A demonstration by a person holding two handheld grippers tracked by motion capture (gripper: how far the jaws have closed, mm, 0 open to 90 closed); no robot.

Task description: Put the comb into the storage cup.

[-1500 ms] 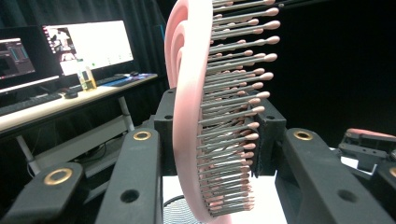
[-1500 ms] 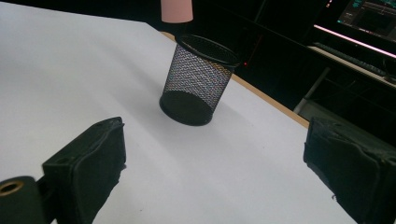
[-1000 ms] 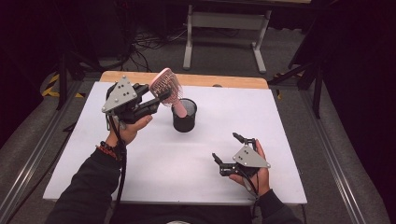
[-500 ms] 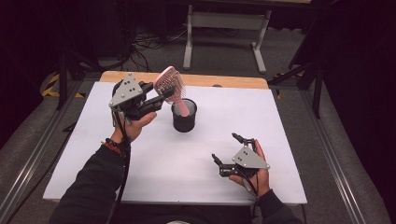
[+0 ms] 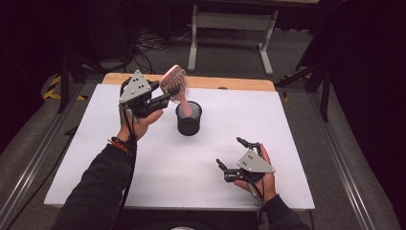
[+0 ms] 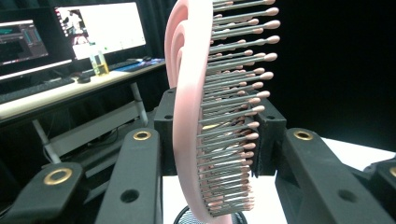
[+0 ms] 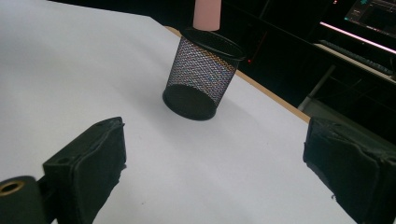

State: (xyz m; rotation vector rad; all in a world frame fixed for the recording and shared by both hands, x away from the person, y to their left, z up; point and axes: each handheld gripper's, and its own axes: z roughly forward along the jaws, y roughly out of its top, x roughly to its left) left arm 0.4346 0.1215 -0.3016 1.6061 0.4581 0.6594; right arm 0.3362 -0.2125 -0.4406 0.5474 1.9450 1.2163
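Your pink hairbrush stands handle-down over the black mesh pencil cup, toward the far middle of the white table. Its bristled head tilts left above the rim, and the handle tip is already inside the cup's mouth. Your left gripper is clamped on the brush head, one jaw against the pink back and the other against the bristles.

As I read it, the insertion is partly done: what remains is to lower the handle to the cup's bottom and let go.

Your right gripper rests near the right front of the table, jaws spread wide with nothing between them, pointing toward the cup. Count one hairbrush, one cup and two grippers.
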